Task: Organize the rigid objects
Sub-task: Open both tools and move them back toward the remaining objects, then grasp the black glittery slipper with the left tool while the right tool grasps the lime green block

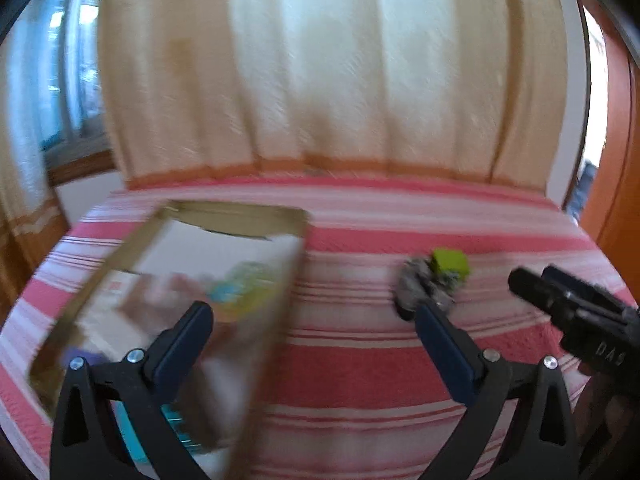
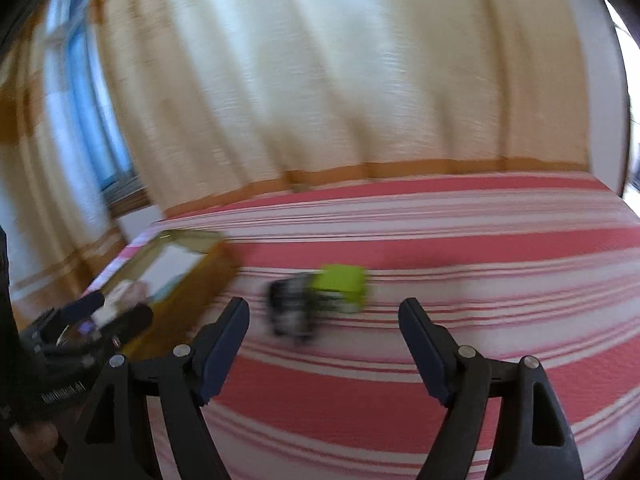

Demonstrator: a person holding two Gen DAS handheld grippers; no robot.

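One toy truck (image 2: pixel 320 300), green box at its right end, long axis sideways, lay on the striped bed (image 2: pixel 480 380) just beyond the empty, wide-open right tongs (image 2: pixel 324 316). The left tongs (image 1: pixel 312 320), spread wide and empty, hovered over one open box (image 1: pixel 200 248) left of the truck. Writing on either tongs was too blurred to read.

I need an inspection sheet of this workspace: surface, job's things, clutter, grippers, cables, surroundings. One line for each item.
Surface: bed cover with red and white stripes.
Job's things: cardboard box on the left, blurred items inside; green and grey toy on the cover, apart from the box.
Clutter: nothing seen.
Grippers: left gripper open over the box's right wall; right gripper open, the toy beyond its tips; neither holds anything.
Cables: nothing seen.
Surroundings: cream curtain behind the bed; window at left.
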